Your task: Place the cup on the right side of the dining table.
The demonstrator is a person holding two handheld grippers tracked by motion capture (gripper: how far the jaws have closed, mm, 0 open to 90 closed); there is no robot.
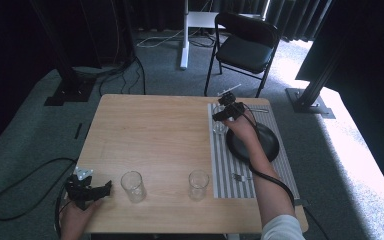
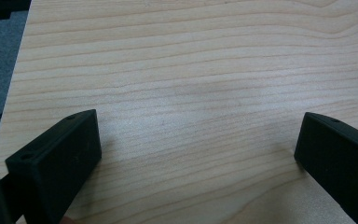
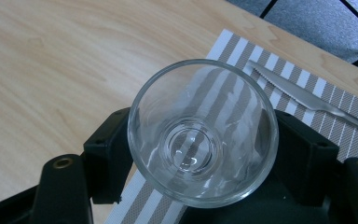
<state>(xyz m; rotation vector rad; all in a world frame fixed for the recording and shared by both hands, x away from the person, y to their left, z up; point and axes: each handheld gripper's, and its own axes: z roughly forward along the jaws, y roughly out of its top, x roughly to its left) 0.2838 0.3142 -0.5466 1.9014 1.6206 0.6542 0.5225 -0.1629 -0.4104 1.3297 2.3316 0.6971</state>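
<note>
Three empty glasses (image 1: 133,186), one gripped.

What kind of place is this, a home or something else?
Probably a recording studio or lab, not a home: dark curtains surround a lone wooden table on grey carpet, with cables on the floor and a folding chair beyond.

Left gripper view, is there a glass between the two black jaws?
No, the left claw stands wide open over the bare light wooden table, with nothing between its jaws.

Fork (image 1: 240,177) too small to make out; knife (image 3: 307,100) cut off at frame edge; plate (image 1: 267,145) partly behind forearm.
</note>
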